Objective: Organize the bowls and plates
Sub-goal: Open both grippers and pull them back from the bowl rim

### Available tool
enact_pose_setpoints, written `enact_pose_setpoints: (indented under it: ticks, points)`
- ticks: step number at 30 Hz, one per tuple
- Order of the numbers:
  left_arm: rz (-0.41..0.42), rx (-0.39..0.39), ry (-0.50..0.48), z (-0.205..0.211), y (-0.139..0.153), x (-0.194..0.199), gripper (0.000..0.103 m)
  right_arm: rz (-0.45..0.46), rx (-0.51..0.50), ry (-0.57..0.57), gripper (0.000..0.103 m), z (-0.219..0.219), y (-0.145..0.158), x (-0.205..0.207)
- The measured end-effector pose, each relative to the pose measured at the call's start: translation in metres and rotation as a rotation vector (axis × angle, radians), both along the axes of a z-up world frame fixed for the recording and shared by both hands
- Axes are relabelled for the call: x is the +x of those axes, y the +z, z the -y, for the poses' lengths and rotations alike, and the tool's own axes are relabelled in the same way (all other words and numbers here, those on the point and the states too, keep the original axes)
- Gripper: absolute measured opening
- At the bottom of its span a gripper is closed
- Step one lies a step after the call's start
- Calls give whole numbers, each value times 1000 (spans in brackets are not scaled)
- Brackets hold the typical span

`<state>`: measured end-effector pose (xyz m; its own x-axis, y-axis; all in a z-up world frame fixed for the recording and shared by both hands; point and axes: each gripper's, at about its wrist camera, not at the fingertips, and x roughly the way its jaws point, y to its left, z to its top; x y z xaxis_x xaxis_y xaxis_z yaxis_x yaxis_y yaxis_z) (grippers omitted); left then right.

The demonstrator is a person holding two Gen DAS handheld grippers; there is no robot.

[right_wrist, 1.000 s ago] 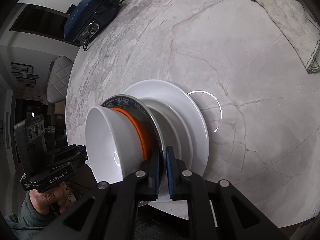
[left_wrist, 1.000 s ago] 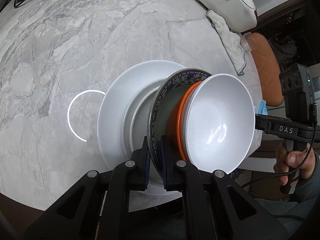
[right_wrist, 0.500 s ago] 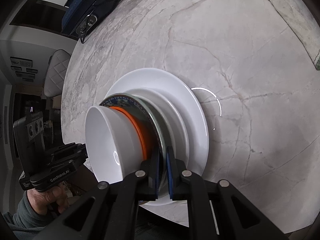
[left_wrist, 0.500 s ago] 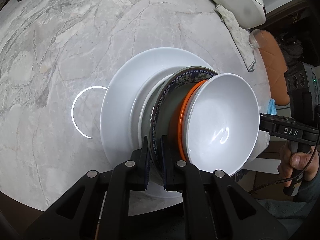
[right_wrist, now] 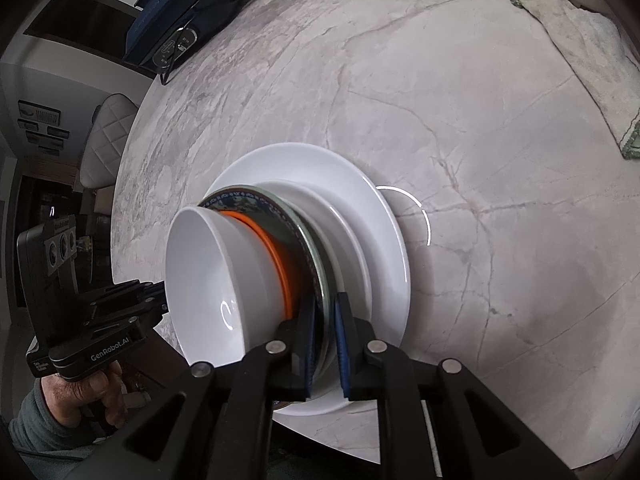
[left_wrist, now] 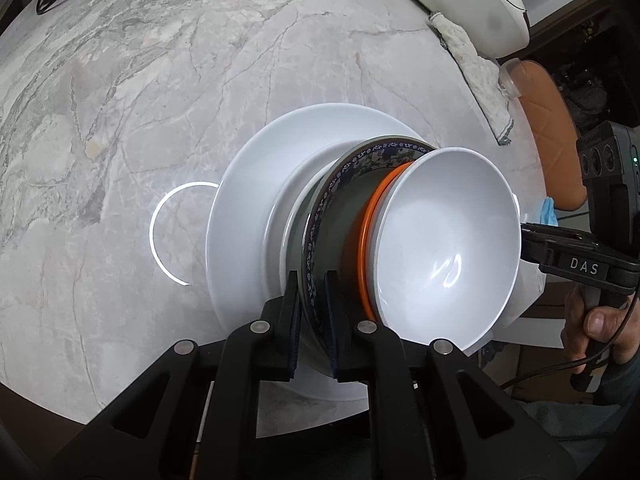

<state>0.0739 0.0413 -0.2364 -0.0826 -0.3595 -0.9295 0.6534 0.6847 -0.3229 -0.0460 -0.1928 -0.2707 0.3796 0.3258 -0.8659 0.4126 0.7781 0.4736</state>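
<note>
A: What are the fingers doing?

B: The left gripper (left_wrist: 313, 320) and right gripper (right_wrist: 325, 340) both straddle the rim of the blue-patterned round ceramic plate (left_wrist: 320, 216) from opposite sides. Both pairs of fingers have just been easing apart; the rim sits between them, and the pads look barely clear of it.

A: What's stacked there?

B: That plate carries an orange-rimmed bowl (left_wrist: 366, 236) with a plain white deep bowl (left_wrist: 448, 248) nested inside. Beneath is a smaller white plate (right_wrist: 348, 232), then a large white dinner plate (left_wrist: 244, 208).

A: Where does it sit?

B: Near the round grey marble worktop's (left_wrist: 160, 80) front edge. The load now looks settled on the white plates, so I'd judge the stacking done, with only withdrawal left.
</note>
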Motion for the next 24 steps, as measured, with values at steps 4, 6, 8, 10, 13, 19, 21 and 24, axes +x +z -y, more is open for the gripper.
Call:
enact_pose_setpoints:
  ticks: [4,6,8,10,13,19,21,24]
  points:
    - [50,3,20,-7,13,0,34,9,-16,-11,21,4,4,-3]
    - [71,1,46,-15,22,2,57,14,-37,-17,24,5,9,-5]
    - [81,-24,79,-25,32,5,71,18,-54,-31,34,9,14,-9]
    - [94,-61,100,-34,43,4,85,35,-63,-52,54,12,21,-14]
    - [123,-74,129,-42,55,-3,92,60,-116,-55,62,13,35,-19]
    - [291,-78,199,-44,97,-32,97,132,-237,-24,83,5,66,-25]
    - [379,-73,235,-42,118,-44,97,165,-258,-15,85,1,76,-28]
    - [484,-124,336,-49,151,-62,97,201,-282,8,87,-5,89,-30]
